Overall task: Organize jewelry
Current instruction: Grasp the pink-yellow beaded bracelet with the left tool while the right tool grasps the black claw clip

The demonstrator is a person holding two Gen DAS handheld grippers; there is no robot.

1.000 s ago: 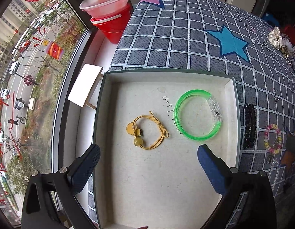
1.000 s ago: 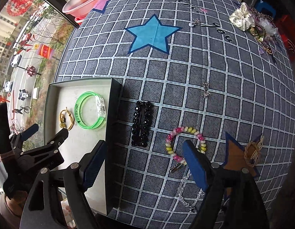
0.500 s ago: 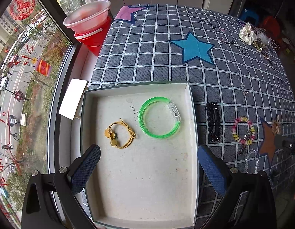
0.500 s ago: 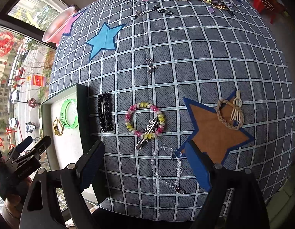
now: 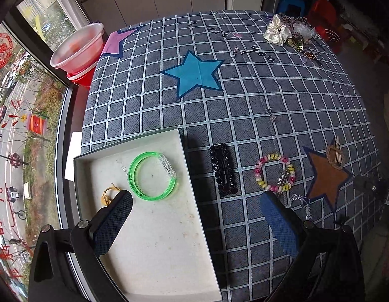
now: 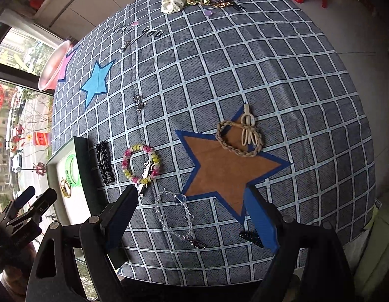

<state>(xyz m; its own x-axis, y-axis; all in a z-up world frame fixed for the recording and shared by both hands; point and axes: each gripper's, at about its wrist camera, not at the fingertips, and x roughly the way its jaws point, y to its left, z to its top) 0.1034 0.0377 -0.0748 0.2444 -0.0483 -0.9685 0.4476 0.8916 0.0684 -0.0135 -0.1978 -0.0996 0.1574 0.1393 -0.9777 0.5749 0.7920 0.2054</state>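
Note:
A shallow tray (image 5: pixel 156 239) with a white floor sits at the table's left edge. In it lie a green bangle (image 5: pixel 134 183) and a yellow hair tie (image 5: pixel 107 196). My left gripper (image 5: pixel 196 196) hangs open and empty over the tray's right rim. On the cloth to its right lie a black hair clip (image 5: pixel 224 173), a pink-and-yellow bead bracelet (image 5: pixel 258 173) and a braided rope bracelet (image 5: pixel 335 156). My right gripper (image 6: pixel 192 191) stands open and empty above a clear crystal bracelet (image 6: pixel 188 214), beside the brown star. A small dark clip (image 6: pixel 251 236) lies by its right finger.
A cream scrunchie with several tangled trinkets (image 5: pixel 277 31) lies at the far edge. A small silver charm (image 5: pixel 270 114) sits mid-table. A pink basin on a red bucket (image 5: pixel 78 50) stands by the window at far left. The table's near edge (image 6: pixel 219 280) runs just below the right gripper.
Both grippers have moved right and rolled, staying open. The left went from over the tray's middle to its right rim. The right went from the bead bracelet to the crystal bracelet.

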